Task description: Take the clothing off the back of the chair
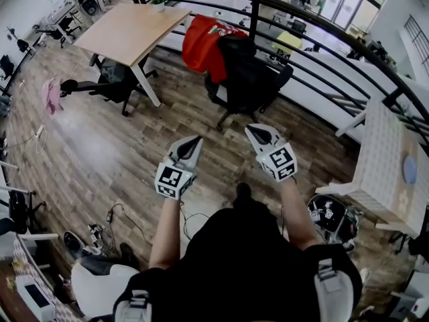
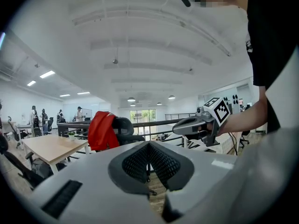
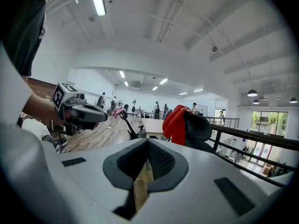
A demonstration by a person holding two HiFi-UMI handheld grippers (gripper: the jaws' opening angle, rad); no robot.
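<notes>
**Red top on the chair: notes for the walk-up**

Looks like the approach stage, with nothing grabbed yet. Spot the red clothing (image 1: 201, 42) slung over the back of the black chair (image 1: 251, 79), on the chair's side facing the wooden table (image 1: 127, 32), with the railing (image 1: 322, 39) just behind the chair. Got the left gripper (image 1: 196, 141) and the right gripper (image 1: 253, 133) well short of the chair on its near side. Both have jaws pressed together and nothing between them.

How to do this bit well, imo:
- Come in straight at the chair back rather than swinging round the chair.
- Spread the jaws before reaching the chair, not once already against the fabric.
- Go for the fold where the cloth crosses the top of the chair back, not the loose bottom edge.
- Pinch cloth only, not the chair's padding.
- Lift up first, then away from the chair. Dragging it sideways would probably just spin or roll the chair.

On orientation: hangs lengthwise, long axis running from the top of the chair back down toward the floor. Bunched at the upper end, with the lower end pointing down beside the chair. Can't tell which end is the collar.
</notes>
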